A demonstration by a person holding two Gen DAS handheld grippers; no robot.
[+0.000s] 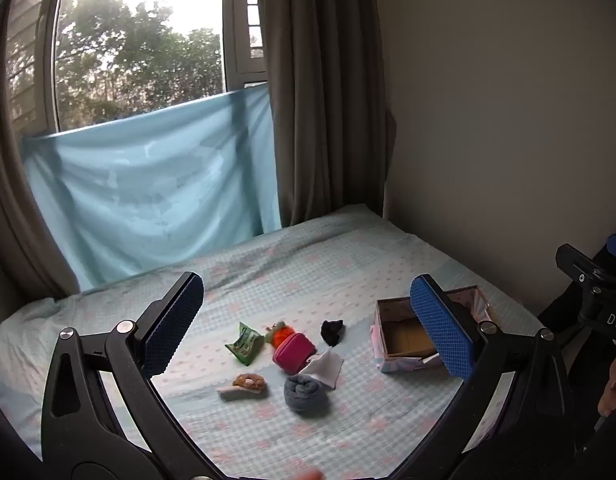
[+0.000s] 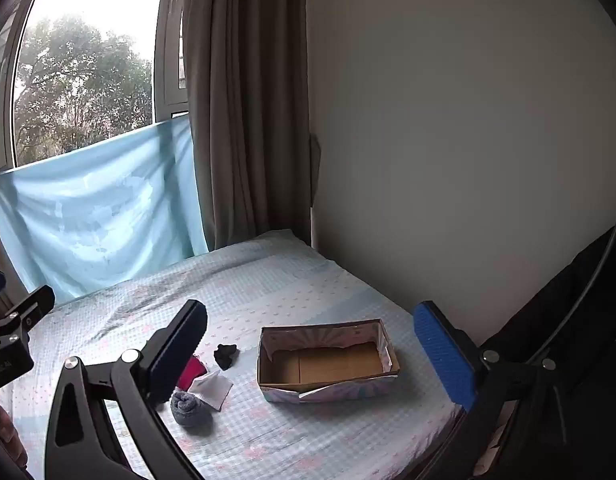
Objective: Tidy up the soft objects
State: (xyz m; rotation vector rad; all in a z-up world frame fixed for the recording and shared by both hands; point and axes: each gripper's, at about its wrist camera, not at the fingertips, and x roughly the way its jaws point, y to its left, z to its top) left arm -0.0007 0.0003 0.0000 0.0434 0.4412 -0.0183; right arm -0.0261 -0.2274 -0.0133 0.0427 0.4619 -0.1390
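Several soft items lie on the bed: a green pouch (image 1: 244, 345), an orange plush toy (image 1: 279, 332), a pink pouch (image 1: 294, 352), a black sock ball (image 1: 331, 330), a white cloth (image 1: 323, 367), a grey rolled sock (image 1: 305, 393) and a brown plush (image 1: 246, 386). An open, empty cardboard box (image 1: 403, 338) stands to their right. My left gripper (image 1: 308, 320) is open and empty, held above the items. My right gripper (image 2: 311, 356) is open and empty, above the box (image 2: 327, 364). The right wrist view shows the black sock ball (image 2: 226, 355), white cloth (image 2: 212, 391) and grey sock (image 2: 188, 406).
The bed (image 1: 347, 252) has a light blue checked cover. A window with a blue cloth (image 1: 148, 192) and brown curtain (image 1: 319, 92) stands behind it. A plain wall (image 2: 467, 140) borders the right side. A dark garment (image 2: 567, 320) is at the right edge.
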